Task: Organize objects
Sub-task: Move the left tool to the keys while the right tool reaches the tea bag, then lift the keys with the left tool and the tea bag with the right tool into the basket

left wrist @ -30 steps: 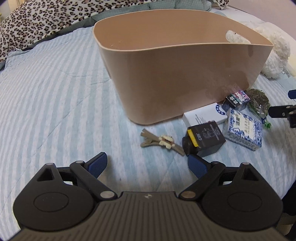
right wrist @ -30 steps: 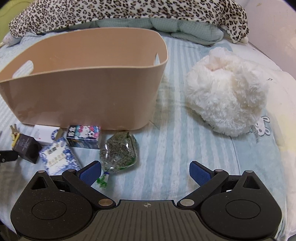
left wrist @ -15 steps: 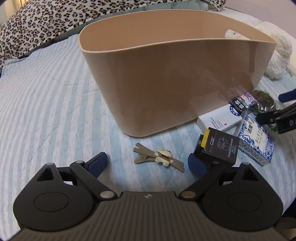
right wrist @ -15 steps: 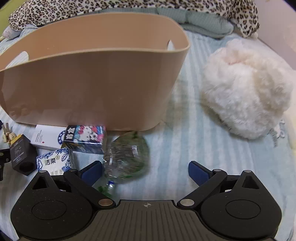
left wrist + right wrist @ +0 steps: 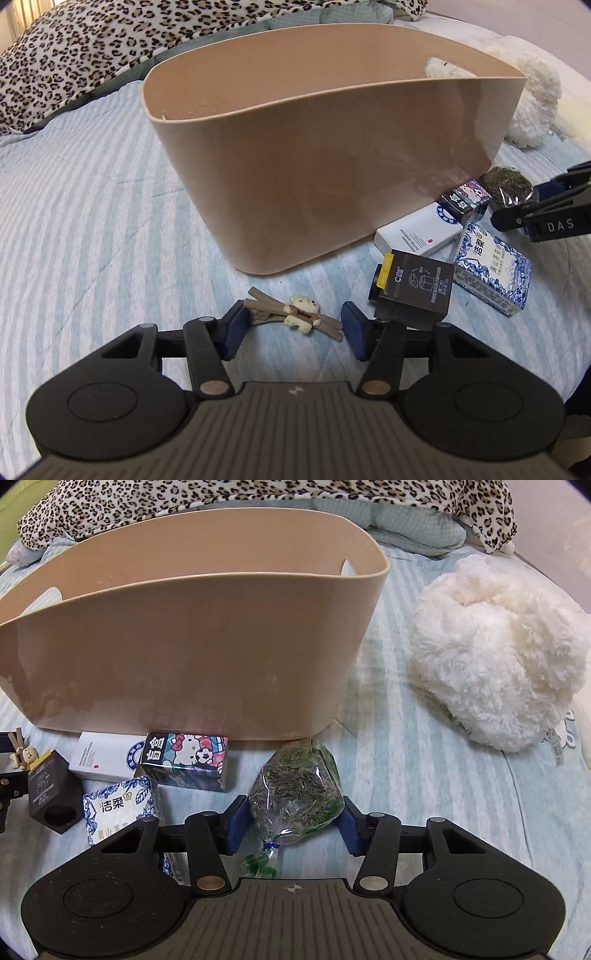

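A tan plastic basket point(image 5: 332, 177) stands on the striped bed; it also shows in the right wrist view point(image 5: 184, 646). My left gripper point(image 5: 293, 330) is partly closed around a brown hair clip with a small bear point(image 5: 295, 314); the pads stand at its two ends. My right gripper point(image 5: 293, 823) is partly closed around a clear bag of green dried leaves point(image 5: 295, 790), pads at its sides. Whether either grip is firm is unclear. A black box point(image 5: 415, 288), a white box point(image 5: 417, 232), a blue-patterned tissue pack point(image 5: 491, 269) and a cartoon box point(image 5: 184, 760) lie between them.
A white fluffy plush point(image 5: 498, 664) lies right of the basket. A leopard-print blanket point(image 5: 74, 48) is bunched at the head of the bed. The right gripper's fingers point(image 5: 546, 218) show at the right edge of the left wrist view.
Both grippers have moved forward and down and narrowed. The left one now brackets the hair clip. The right one now brackets the bag of leaves.
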`<control>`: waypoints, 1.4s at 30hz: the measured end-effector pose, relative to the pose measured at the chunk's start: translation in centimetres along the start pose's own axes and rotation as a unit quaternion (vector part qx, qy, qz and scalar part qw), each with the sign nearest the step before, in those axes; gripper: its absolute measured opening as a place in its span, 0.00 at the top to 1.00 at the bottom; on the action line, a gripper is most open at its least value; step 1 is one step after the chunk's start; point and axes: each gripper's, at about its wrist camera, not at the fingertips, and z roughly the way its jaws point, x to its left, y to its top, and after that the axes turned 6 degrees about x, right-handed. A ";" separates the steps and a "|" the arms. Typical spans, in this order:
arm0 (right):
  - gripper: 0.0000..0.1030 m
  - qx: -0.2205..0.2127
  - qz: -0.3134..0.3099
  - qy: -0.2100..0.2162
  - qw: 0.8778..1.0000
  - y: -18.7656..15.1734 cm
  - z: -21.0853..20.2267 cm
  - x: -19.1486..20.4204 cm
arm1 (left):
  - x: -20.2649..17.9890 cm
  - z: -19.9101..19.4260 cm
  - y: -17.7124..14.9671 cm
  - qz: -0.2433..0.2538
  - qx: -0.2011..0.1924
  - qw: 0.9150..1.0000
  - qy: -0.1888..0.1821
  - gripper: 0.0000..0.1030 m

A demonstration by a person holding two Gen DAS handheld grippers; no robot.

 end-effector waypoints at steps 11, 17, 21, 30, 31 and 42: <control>0.58 -0.004 0.025 0.014 1.000 -1.3 -1.9 -0.2 | 1.7 -2.5 0.0 -0.025 -0.039 0.999 0.018 0.45; 0.58 -0.033 0.030 0.027 0.999 -1.7 -4.3 -0.1 | 1.6 -4.6 -0.5 -0.026 -0.059 0.998 0.024 0.45; 0.58 -0.051 0.037 0.039 0.997 -1.6 -5.5 -0.3 | 0.9 -6.6 -1.0 -0.022 -0.082 0.996 0.028 0.45; 0.58 -0.103 0.046 0.063 0.992 -1.5 -9.3 -0.8 | 0.6 -10.9 0.6 -0.019 -0.147 0.989 0.030 0.45; 0.58 -0.109 0.046 0.065 0.991 -1.3 -9.7 -0.9 | 0.6 -11.5 0.9 -0.020 -0.155 0.987 0.029 0.45; 0.58 -0.183 0.050 0.077 0.979 1.9 -13.6 -1.4 | 0.4 -14.5 5.2 -0.025 -0.214 0.976 0.040 0.45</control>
